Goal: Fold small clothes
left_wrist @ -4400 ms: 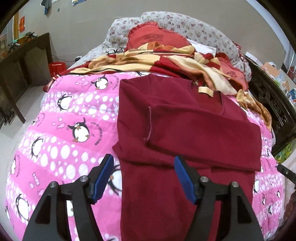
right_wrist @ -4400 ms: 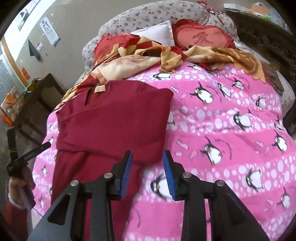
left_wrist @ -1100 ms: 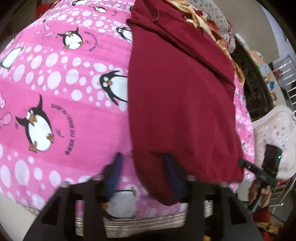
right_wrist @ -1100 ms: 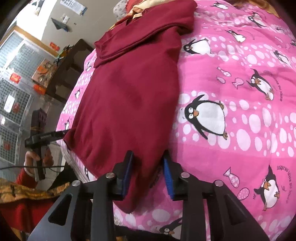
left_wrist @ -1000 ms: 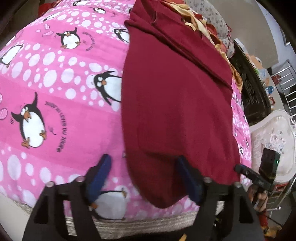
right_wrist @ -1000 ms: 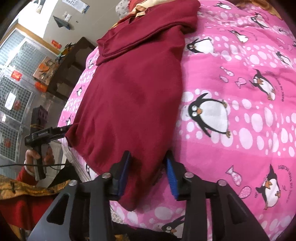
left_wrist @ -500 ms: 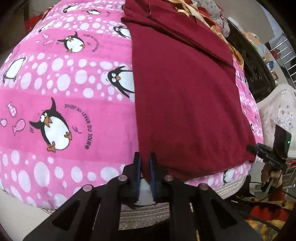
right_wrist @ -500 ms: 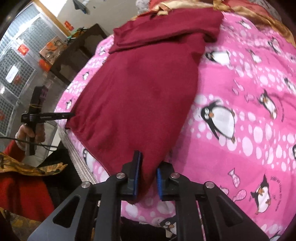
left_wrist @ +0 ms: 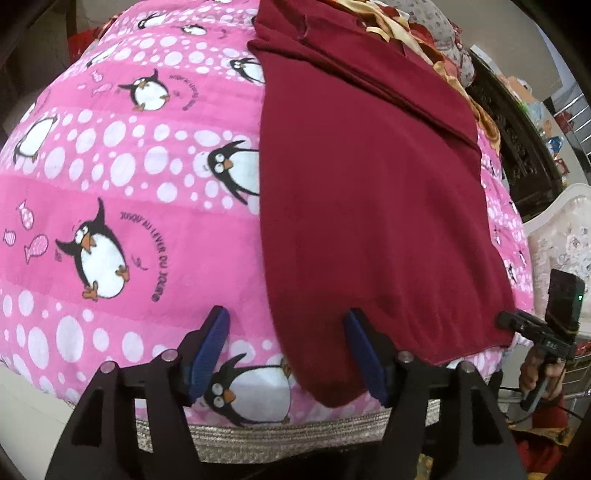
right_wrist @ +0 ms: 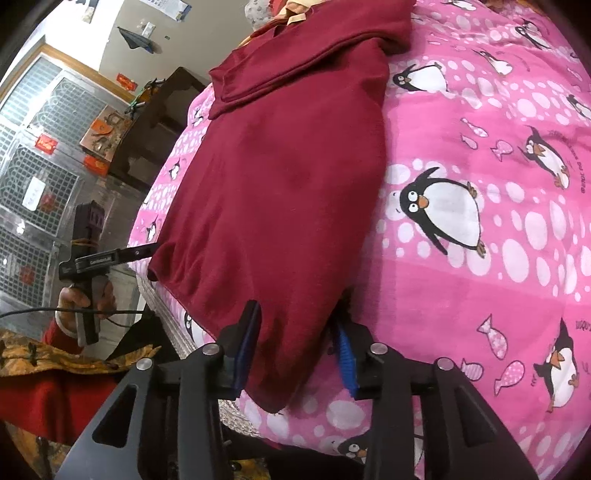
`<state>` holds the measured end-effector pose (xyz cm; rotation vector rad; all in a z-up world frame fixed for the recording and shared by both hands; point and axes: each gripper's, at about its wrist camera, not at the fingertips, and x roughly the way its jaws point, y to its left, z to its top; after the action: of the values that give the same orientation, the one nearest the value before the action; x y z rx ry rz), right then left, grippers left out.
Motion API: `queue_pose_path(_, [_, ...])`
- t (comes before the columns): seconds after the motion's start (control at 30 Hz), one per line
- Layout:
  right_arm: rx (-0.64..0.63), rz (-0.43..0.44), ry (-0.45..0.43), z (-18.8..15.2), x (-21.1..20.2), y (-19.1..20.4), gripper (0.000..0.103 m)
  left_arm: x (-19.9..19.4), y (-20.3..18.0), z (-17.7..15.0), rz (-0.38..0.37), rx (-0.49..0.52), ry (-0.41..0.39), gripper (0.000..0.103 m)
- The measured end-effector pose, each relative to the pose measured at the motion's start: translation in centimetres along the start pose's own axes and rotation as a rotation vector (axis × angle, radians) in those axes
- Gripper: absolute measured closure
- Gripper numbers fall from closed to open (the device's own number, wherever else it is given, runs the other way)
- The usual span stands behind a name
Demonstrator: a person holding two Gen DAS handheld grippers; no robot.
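Tongs: my left tongs [left_wrist: 288, 354] and right tongs [right_wrist: 297, 350] opening, astride maroon sweater [left_wrist: 369, 192] hem corners | gripping nothing | placed to lift hem up penguin blanket [left_wrist: 122, 177].

Pale wall [right_wrist: 110, 22] with papers pinned up. Metal-grilled window [right_wrist: 33, 122] at left, dark wooden desk [right_wrist: 162, 110] below. Carved dark cabinet [left_wrist: 517, 122] and white ornate chair [left_wrist: 554, 229] beside the bed.

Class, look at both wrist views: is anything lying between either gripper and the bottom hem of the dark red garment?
Nothing visible. The left gripper and right gripper, jaws opening, each straddle a hem corner of the dark red garment on the pink penguin blanket, with nothing lying between.
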<state>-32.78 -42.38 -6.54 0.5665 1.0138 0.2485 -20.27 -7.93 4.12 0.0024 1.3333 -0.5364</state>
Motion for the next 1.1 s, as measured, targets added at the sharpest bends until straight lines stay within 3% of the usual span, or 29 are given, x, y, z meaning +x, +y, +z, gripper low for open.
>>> queue_pose_path(0.7, [-0.015, 0.044, 0.005, 1.0, 1.2, 0.6, 0.048, 2.0, -2.7, 0.2, 0.057, 0.054, -0.014, 0.020])
queue_pose_path(0.9, [-0.092, 0.030, 0.017, 1.2, 1.9, 1.9, 0.052, 2.4, -3.5, -0.2, 0.050, 0.078, -0.002, 0.021])
queue_pose_path(1.0, [-0.117, 0.020, 0.023, 1.3, 1.9, 2.3, 0.063, 2.4, -3.6, -0.2, 0.046, 0.084, 0.000, 0.033])
queue_pose_path(1.07, [-0.117, 0.025, 0.023, 1.3, 2.0, 2.4, 0.068, 2.4, -3.4, 0.0, 0.047, 0.067, -0.003, 0.058])
queue_pose_path(1.1, [-0.120, 0.024, 0.020, 1.4, 2.0, 2.5, 0.069, 2.3, -3.2, 0.1, 0.040, 0.055, -0.001, 0.066])
